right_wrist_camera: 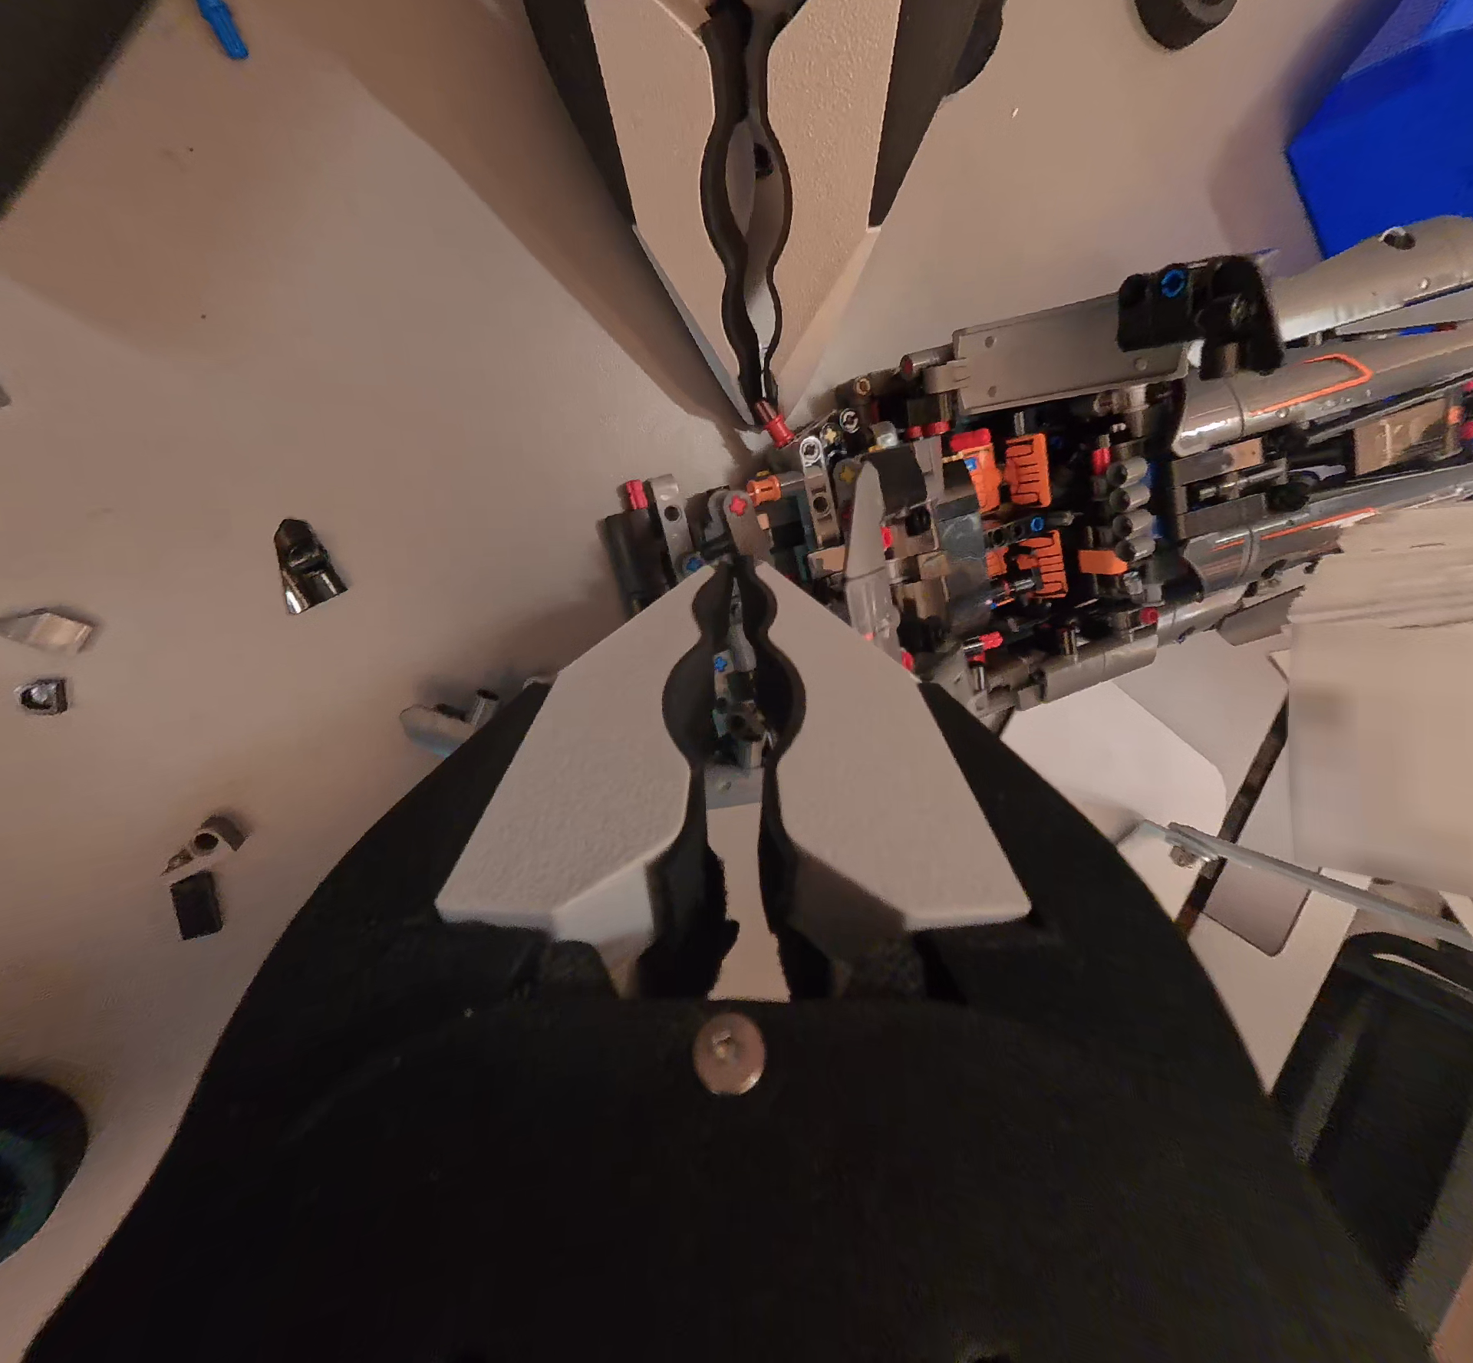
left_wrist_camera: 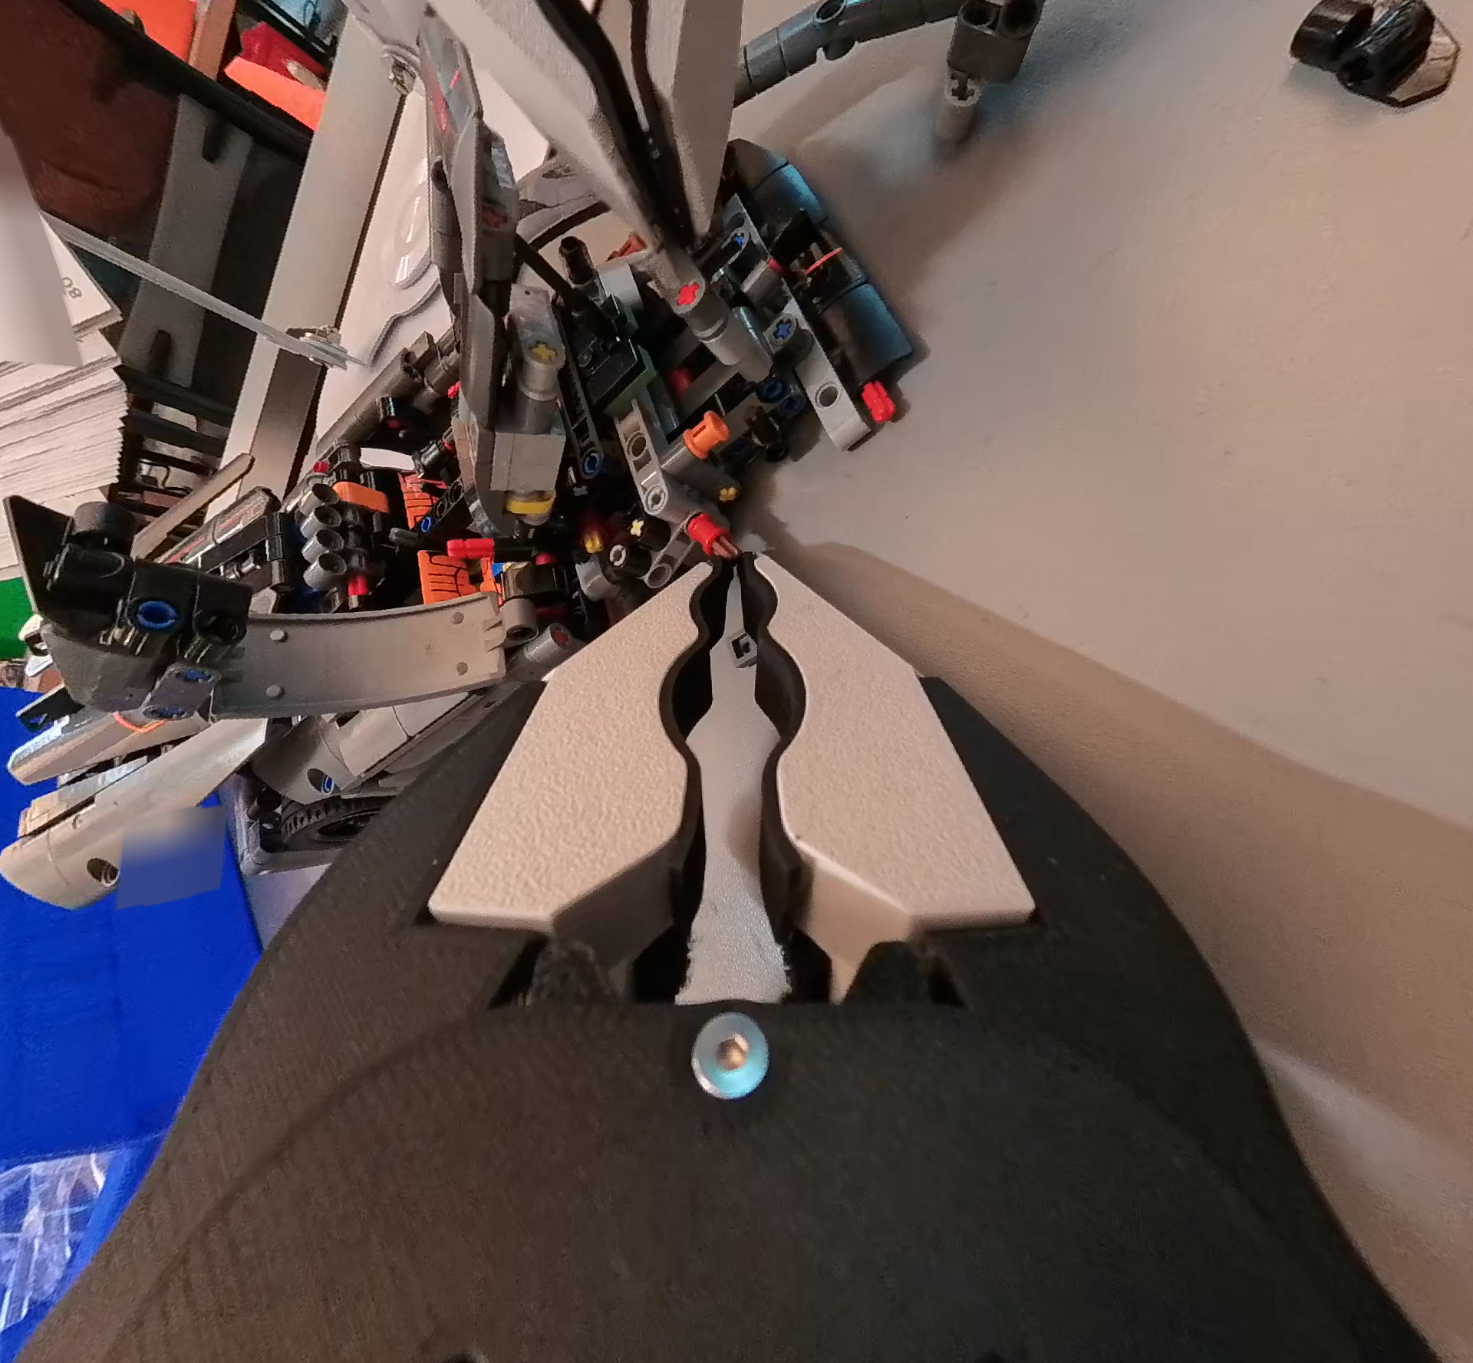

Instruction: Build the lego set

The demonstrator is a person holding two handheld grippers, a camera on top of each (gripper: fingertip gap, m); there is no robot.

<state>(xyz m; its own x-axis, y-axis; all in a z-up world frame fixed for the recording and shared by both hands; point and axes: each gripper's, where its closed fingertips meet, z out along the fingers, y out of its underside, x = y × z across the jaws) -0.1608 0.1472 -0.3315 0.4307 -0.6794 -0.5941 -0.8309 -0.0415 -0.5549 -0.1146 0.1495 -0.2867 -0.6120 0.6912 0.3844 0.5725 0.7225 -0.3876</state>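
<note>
Red ribbed pin (left_wrist_camera: 712,533) pinched in left gripper (left_wrist_camera: 737,568); right gripper (right_wrist_camera: 737,568) seemingly clamps grey beam (right_wrist_camera: 737,520).

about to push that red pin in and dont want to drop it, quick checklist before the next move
1. Left gripper shut on the red pin: ok.
2. Pin tip at the car model edge, by a grey beam: ok.
3. Pin lined up with a hole: cannot tell.
4. Right gripper bracing the model, shut on a grey piece with a red axle end: ok.
5. Table around the model's front end free of loose parts: ok.
</note>
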